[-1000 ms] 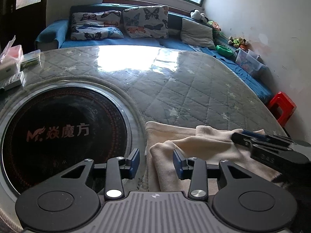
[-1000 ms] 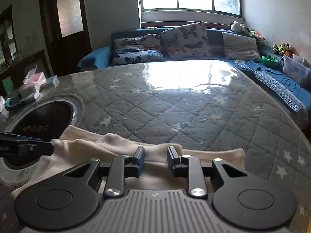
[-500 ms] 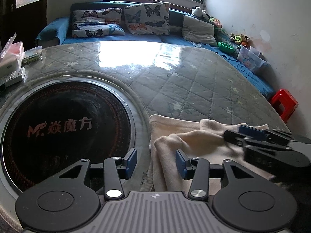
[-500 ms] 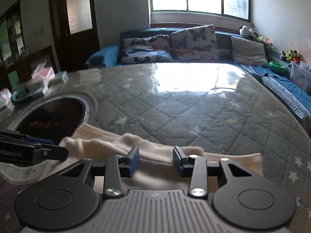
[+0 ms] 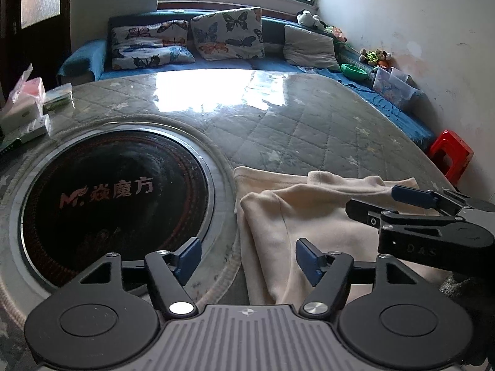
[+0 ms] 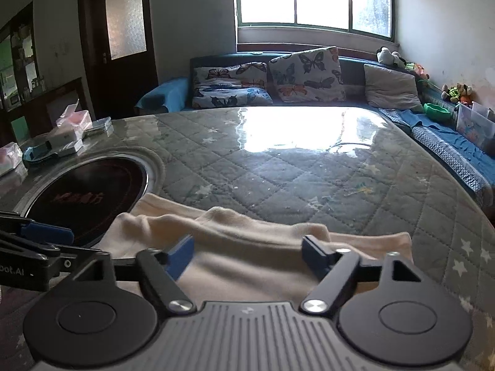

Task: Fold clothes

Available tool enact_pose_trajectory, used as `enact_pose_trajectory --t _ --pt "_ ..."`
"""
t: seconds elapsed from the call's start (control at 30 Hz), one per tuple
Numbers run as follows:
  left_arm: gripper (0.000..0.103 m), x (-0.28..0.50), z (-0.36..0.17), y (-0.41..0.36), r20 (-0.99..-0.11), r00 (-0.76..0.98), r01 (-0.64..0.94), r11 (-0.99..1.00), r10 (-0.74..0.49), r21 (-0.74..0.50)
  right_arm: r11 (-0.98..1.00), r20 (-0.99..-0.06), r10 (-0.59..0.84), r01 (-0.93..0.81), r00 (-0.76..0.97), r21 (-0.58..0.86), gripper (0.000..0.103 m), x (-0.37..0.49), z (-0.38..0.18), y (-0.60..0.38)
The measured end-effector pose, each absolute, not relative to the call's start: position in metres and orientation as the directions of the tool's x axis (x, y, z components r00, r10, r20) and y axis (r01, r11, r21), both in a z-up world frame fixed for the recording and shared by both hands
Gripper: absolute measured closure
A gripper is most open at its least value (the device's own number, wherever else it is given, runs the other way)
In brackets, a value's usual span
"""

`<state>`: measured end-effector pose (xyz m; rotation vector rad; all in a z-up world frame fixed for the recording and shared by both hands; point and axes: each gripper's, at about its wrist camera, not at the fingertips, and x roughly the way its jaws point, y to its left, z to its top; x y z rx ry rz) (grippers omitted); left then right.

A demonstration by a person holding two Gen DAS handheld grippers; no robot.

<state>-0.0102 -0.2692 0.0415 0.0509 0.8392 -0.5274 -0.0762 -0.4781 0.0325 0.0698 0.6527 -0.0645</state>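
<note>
Cloth (image 5: 312,216), cream and soft, lies on the quilted table cover (image 5: 297,130) at the near edge, just beside the round black hotplate (image 5: 114,194) set into the table. In the left wrist view it sits from about 12 to 3 o'clock of the left tongs (image 5: 248,257); the hotplate fills 9 to 11 o'clock. The cloth lies with one layer lapped over another and a rounded ridge along its far side, so it looks partly folded, though how many folds it holds cannot be told.

Both tongs stand wide open and grip nothing. The left pair hovers over the cloth's left border, one finger above the hotplate rim and the other above the fabric, probably so as to straddle that edge. The right tongs (image 6: 247,252) hang low over the middle of the cloth, with the ridge at 12 o'clock, and point in from 3 o'clock in the left view. This could be a fold just laid down or a fresh grasp being lined up; the pictures fit either.
</note>
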Motion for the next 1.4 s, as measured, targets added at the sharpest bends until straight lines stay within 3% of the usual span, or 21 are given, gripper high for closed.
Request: enact_pose_trajectory --t 0.47,0.8,1.4 --pt "0.006 -0.060 0.050 -0.251 -0.680 0.597 0.503 0.859 -0.426 -0.096 0.997 -0.586 -0.052 0.080 0.808 0.022 0.003 -0.130 0.041 -0.452" --pt "0.000 -0.089 0.055 -0.239 -0.656 0.620 0.521 0.851 -0.431 -0.066 0.994 -0.573 -0.079 0.105 0.816 0.013 0.000 -0.159 0.044 -0.436" --pt "0.000 -0.128 0.052 -0.234 -0.638 0.633 0.542 0.840 -0.439 -0.041 0.983 -0.577 -0.140 0.182 0.805 0.016 0.000 -0.201 0.037 -0.422"
